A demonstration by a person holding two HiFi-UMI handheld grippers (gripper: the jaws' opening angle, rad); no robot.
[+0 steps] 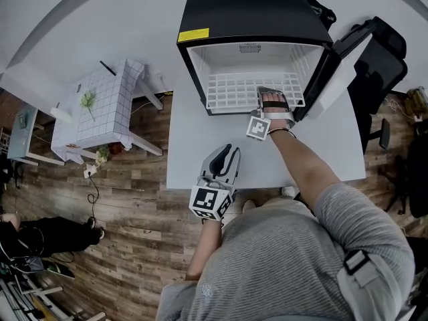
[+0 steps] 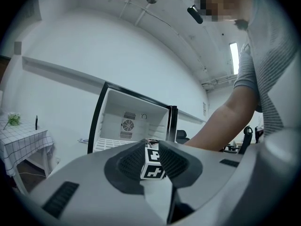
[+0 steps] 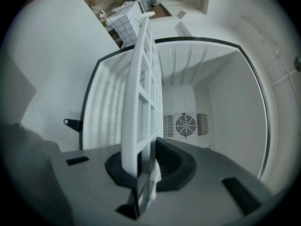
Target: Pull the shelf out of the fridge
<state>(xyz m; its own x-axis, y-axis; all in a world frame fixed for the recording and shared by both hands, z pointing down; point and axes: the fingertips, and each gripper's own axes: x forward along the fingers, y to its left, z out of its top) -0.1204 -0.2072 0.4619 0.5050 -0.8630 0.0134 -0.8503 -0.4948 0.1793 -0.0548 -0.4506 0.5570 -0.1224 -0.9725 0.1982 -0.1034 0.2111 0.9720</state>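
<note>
A black mini fridge (image 1: 254, 9) stands open on the white table (image 1: 194, 139), its door (image 1: 341, 72) swung to the right. The white grid shelf (image 1: 247, 89) lies level inside, its front edge at the fridge mouth. My right gripper (image 1: 273, 92) is shut on that front edge toward the right; in the right gripper view the shelf (image 3: 143, 79) runs edge-on between the pads of my right gripper (image 3: 143, 166). My left gripper (image 1: 227, 151) hovers over the table in front of the fridge, pointing at it, jaws a narrow gap apart with nothing between them. The left gripper (image 2: 153, 147) faces the open fridge (image 2: 127, 121).
A small table with a checked cloth (image 1: 100, 112) stands left of the white table. A black office chair (image 1: 384, 52) sits behind the open door at the right. Wooden floor (image 1: 127, 199) lies on the left side, with cables and dark gear at the lower left.
</note>
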